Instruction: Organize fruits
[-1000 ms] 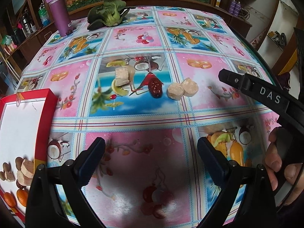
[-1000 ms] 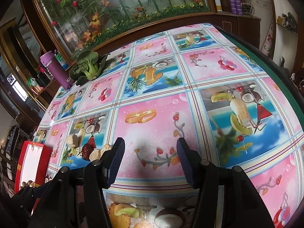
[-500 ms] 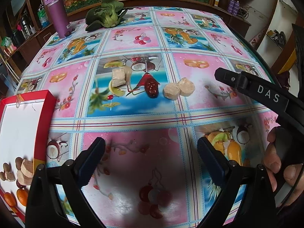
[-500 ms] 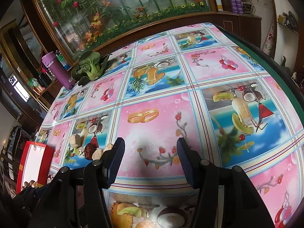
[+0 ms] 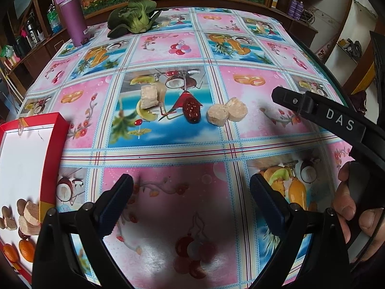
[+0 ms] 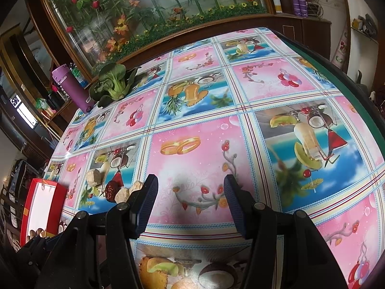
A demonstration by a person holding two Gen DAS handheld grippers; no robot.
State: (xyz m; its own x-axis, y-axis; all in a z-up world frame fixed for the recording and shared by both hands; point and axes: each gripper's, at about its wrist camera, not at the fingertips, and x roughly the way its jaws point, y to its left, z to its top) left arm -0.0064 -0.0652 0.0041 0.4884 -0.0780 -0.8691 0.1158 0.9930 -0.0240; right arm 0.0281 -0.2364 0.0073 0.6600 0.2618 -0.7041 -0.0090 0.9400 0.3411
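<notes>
Now between picks: both jaws wide and empty, left gripper [image 5: 191, 201] facing the red date [image 5: 191, 109] mid-table; next, reach, pinch, carry to the red tray [image 5: 53, 161] at the left edge.

Date [image 5: 192, 109] between fruit pieces [image 5: 227, 114] — box [image 5: 51, 144] leftward

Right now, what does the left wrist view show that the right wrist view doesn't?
Only the left wrist view shows the two oranges in the red tray, and a hand holding the right gripper. Only the right wrist view shows the right gripper open over bare cloth. Both show the red date, beige pieces, bok choy and purple bottle.
</notes>
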